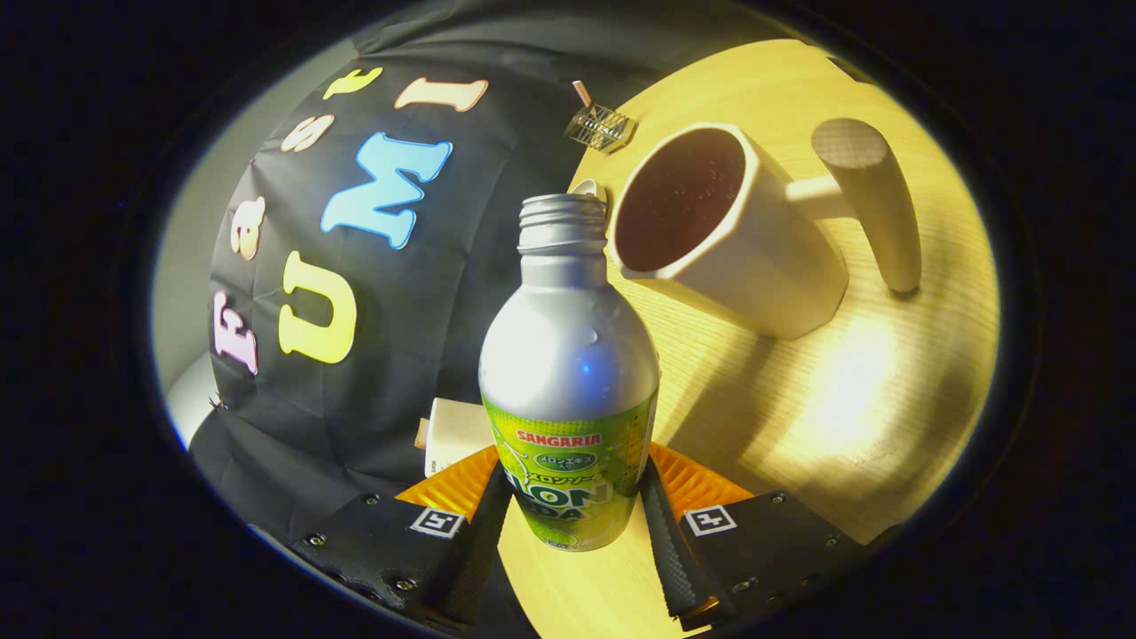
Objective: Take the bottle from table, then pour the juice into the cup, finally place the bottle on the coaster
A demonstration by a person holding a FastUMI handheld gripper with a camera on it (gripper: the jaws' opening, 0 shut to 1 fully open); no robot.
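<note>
The gripper (575, 510) is gripping the bottle (568, 373) by its lower body, both fingers (484, 532) pressing on the green label from either side, so the jaws are clenched on it. The bottle is uncapped, its threaded neck pointing toward the cup (723, 231), with the mouth sitting just beside the cup's rim and not yet over the opening. The whole scene is looking tilted, which suggests the gripper is being rolled for the pour, though it is hard to tell how far. The cup is standing on the table (843, 399), well in from its far edge, handle (870, 200) pointing away from the bottle; the inside is looking dark, and whether liquid is already in it cannot be told. Judged step: pouring, at its start or middle. The next move is calling for the mouth to come over the opening and more tilt, kept slow so juice is not running down the outer wall. A small white block (453, 435) is lying beside the left finger; whether that is the coaster is unclear. A small wire object (602, 127) is sitting near the far edge.
</note>
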